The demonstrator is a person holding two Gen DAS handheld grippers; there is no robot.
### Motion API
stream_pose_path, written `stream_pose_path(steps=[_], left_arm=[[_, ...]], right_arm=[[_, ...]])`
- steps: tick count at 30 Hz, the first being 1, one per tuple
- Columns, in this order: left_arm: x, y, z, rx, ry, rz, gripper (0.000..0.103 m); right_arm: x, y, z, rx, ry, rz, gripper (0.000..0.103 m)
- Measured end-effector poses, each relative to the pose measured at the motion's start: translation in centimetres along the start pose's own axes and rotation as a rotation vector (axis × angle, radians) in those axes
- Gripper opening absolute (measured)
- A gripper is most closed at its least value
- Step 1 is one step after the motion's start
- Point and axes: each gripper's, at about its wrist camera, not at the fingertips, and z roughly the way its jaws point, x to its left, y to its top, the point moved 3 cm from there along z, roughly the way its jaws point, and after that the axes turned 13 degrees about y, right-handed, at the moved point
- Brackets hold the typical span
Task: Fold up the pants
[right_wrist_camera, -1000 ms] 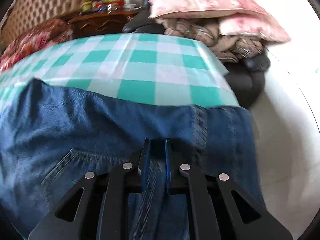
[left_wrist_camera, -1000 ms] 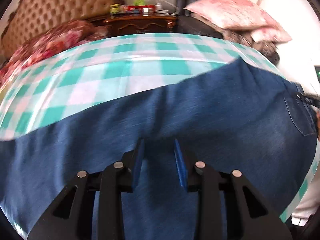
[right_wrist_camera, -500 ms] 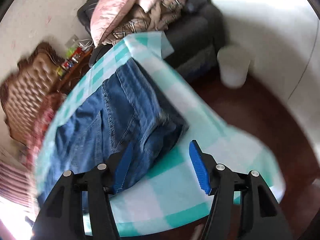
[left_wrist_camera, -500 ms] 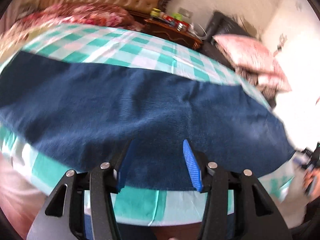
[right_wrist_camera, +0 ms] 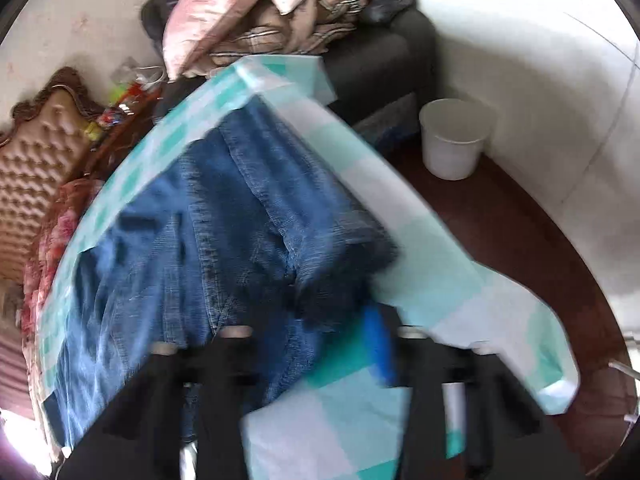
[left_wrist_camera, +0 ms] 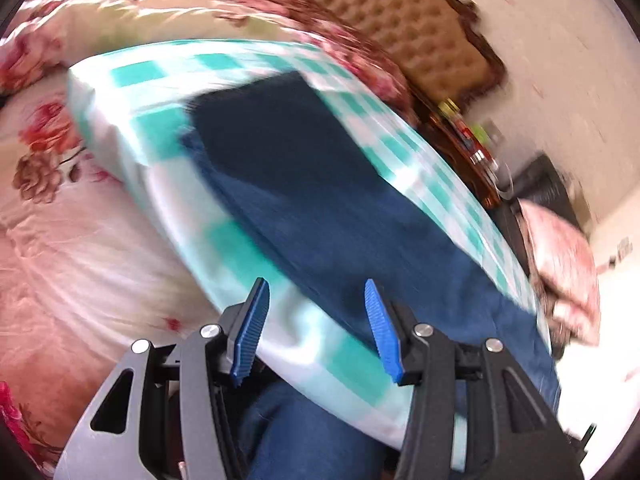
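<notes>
both grippers are now off the jeans, unlike a second ago. left gripper is standing open over the checked cloth, holding nothing. right gripper is blurred; its jaws have just been closing, grip unclear. jeans are lying lengthwise along the table, waist toward the right gripper.

Blue jeans on checked tablecloth, white bucket beyond

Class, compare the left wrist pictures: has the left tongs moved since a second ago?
Yes. The left tongs, open, were over the jeans and now hang at the near edge of the checked cloth, toward the flowered bedding.
</notes>
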Motion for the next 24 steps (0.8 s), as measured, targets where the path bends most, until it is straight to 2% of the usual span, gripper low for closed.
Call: stream_pose_path(steps=[1,4,5,6,8,10,11,16,17,18,19,20,22,24], left_arm=[[0.9,0.9,0.3,-0.001,0.0,-0.027,0.049],[2.9,3.3,1.4,-0.002,0.009,-0.083,0.047],[3.6,4.0,1.9,0.004,0.037,-0.1,0.043],[4.2,4.9,2.5,0.002,0.082,-0.107,0.033],[4.7,6.4,3.1,-0.017,0.103,-0.089,0.028],[4.0,7.8,3.8,-0.027,0.16,-0.002,0.019],[3.7,8.4,4.1,-0.037,0.2,0.043,0.011],[4.0,10.3,4.8,-0.046,0.201,0.092,0.016],[4.2,10.2,4.3,-0.058,0.196,0.084,0.028],[4.2,10.3,3.8,-0.077,0.185,0.072,0.044],[4.0,10.2,3.2,-0.1,0.198,0.077,0.043],[3.6,10.1,2.7,-0.119,0.209,0.098,0.041],[0.7,8.8,1.3,-0.176,0.147,0.231,0.041],[-3.7,5.7,1.0,-0.159,0.037,0.421,0.042]], right_arm=[[-0.1,0.0,0.0,0.0,0.007,0.009,0.025],[0.4,-0.1,-0.5,-0.011,-0.018,-0.014,0.02],[0.6,-0.2,-0.7,-0.017,-0.027,-0.024,0.019],[0.8,-0.3,-1.0,-0.024,-0.037,-0.029,0.018],[0.8,-0.6,-1.7,-0.032,-0.048,-0.027,0.017],[0.6,-1.1,-2.4,-0.039,-0.065,-0.022,0.017],[0.4,-1.3,-2.7,-0.041,-0.081,-0.016,0.017],[-0.2,-2.7,-2.5,-0.022,-0.136,-0.016,0.018],[-0.2,-2.7,-2.6,-0.025,-0.148,-0.023,0.018],[-0.1,-2.6,-3.0,-0.033,-0.161,-0.026,0.024],[-0.2,-2.6,-3.4,-0.041,-0.179,-0.027,0.034],[-0.1,-2.5,-3.8,-0.051,-0.196,-0.03,0.038],[0.6,-2.6,-5.3,-0.089,-0.22,-0.067,0.047],[2.7,-2.7,-6.9,-0.149,-0.327,-0.174,0.054]])
